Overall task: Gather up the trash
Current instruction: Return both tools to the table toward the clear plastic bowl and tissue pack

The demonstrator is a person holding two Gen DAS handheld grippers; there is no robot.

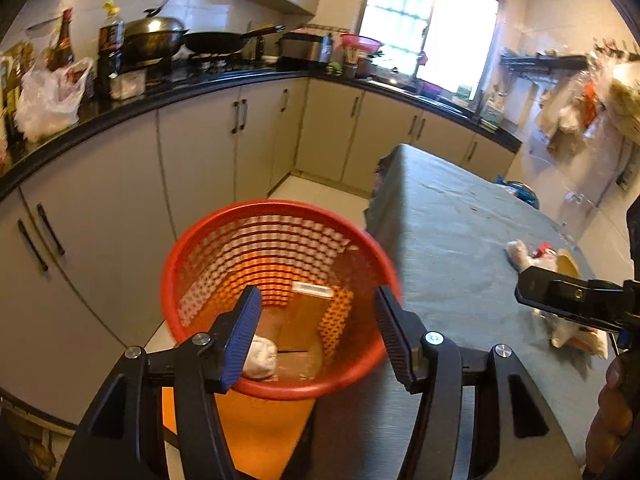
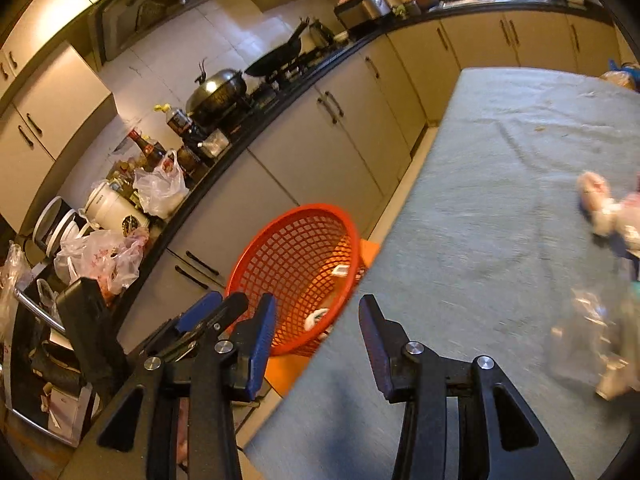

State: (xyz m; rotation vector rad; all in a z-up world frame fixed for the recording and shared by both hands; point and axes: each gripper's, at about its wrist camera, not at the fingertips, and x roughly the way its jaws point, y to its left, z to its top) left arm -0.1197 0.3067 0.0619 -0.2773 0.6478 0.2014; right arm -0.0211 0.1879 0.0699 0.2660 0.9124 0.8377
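1 red basket (image 1: 200,248) | 2 woks (image 1: 154,38) | 2 grippers (image 1: 316,320)

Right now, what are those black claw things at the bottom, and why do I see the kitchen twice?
Those claws are grabbing tools a person holds, one per hand, each carrying a camera looking along its fingers. That gives two pictures. The left gripper hangs open over the red basket, which has a white wad inside. The right gripper is open too, holding nothing, above the gray tablecloth. More trash lies on the table, waiting to be collected.
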